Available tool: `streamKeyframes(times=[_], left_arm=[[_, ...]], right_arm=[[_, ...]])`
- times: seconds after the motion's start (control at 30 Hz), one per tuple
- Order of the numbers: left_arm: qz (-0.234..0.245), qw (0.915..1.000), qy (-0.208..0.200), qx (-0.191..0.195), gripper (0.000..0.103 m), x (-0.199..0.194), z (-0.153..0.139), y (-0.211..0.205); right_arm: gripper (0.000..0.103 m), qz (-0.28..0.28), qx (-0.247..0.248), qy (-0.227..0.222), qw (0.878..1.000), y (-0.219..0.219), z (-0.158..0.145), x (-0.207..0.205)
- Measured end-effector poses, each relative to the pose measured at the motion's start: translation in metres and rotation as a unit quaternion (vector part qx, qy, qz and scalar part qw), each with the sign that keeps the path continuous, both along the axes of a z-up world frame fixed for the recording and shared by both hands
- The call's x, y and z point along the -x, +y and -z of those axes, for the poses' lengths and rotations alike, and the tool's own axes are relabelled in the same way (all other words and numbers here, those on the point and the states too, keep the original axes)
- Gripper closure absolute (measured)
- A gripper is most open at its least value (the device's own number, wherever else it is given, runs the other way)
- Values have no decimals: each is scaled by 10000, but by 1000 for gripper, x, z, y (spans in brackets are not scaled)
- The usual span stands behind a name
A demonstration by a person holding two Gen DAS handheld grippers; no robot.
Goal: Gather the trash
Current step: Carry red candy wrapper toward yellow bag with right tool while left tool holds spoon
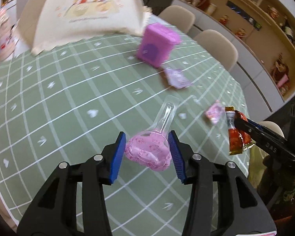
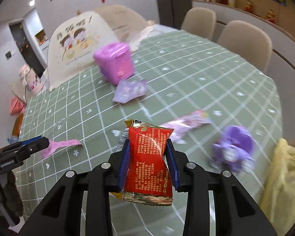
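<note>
Two grippers, each gripping a wrapper (image 2: 147,157).

The left gripper (image 1: 147,149) hangs above the green checked tablecloth (image 1: 68,102), its blue pads (image 1: 118,155) pressed against either side of a pink wrapped spoon packet (image 1: 149,153). The right gripper (image 2: 149,163) is raised over the same tablecloth, nearer its edge, black arms angled inward, pads (image 2: 125,163) pinching a red snack wrapper (image 2: 147,165) upright between them.
</note>
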State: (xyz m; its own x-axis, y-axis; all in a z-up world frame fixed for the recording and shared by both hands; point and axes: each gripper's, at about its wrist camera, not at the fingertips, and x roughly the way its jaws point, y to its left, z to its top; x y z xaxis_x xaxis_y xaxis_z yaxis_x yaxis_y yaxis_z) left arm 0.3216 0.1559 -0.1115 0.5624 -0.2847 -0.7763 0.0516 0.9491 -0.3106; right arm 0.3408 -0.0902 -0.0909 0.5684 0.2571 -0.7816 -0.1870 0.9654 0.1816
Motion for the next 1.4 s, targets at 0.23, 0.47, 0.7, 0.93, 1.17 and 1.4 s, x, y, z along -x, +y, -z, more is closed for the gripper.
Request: streamKeyframes(times=[0.23,0.47,0.7,0.93,1.17,1.4], left_arm=[[511,9979,-285,-283,61,-6,-14,-50],[625,9968,-169,-462,61,-5,-4,-68],[714,9944,-569,-534,63,3,-30,-91],[923,9905,-878,-514,65,4,-54,-125],[813,9939,-620,-416,65,-1,-28,-128],[1152,9917,-384,-421,59,2,17,-132]], right_arm=[[69,317,-43,-208,9993,-47,-14,33],[69,465,-203,-205,9985,-71,-11,51],[69,388,-84,-440,9982,-80,-23,58],[69,433,-48,-717,9965,-103,-38,68],[69,429,-165,-598,9972,-120,-27,75],[69,331,-188,-502,9980,-119,-20,75]])
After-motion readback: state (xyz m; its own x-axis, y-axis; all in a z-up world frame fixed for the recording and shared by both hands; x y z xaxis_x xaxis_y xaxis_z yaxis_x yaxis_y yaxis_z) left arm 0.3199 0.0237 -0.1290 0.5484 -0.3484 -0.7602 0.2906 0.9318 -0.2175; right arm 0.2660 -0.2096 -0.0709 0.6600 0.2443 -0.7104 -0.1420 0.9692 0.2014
